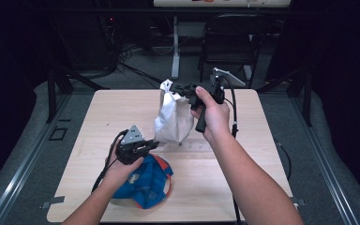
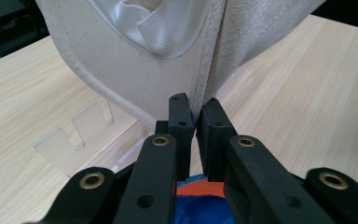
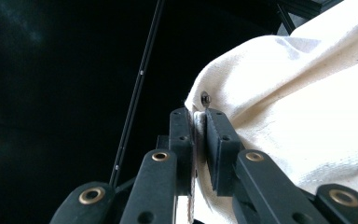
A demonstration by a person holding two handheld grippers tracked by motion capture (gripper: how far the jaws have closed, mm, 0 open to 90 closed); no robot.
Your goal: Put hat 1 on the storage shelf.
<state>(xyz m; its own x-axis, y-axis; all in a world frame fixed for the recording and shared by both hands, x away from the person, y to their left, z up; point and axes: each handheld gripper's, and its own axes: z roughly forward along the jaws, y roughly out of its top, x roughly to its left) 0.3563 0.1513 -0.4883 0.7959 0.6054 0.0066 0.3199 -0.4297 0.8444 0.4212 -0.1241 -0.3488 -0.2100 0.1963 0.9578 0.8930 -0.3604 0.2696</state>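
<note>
While both tongs pinch it, white cap (image 1: 172,117) hangs (hollow bare), blue cap (image 1: 145,183) below

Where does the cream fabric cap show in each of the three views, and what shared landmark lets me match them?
High view: the cream cap hangs above mid-table, between the right gripper at its top and the left gripper at its lower edge.
Left gripper view: upper centre, its edge running down between the jaws.
Right gripper view: right side, its edge pinched between the jaws.
Shared landmark: the cap's stitched edge; the wooden table links two views.
</note>
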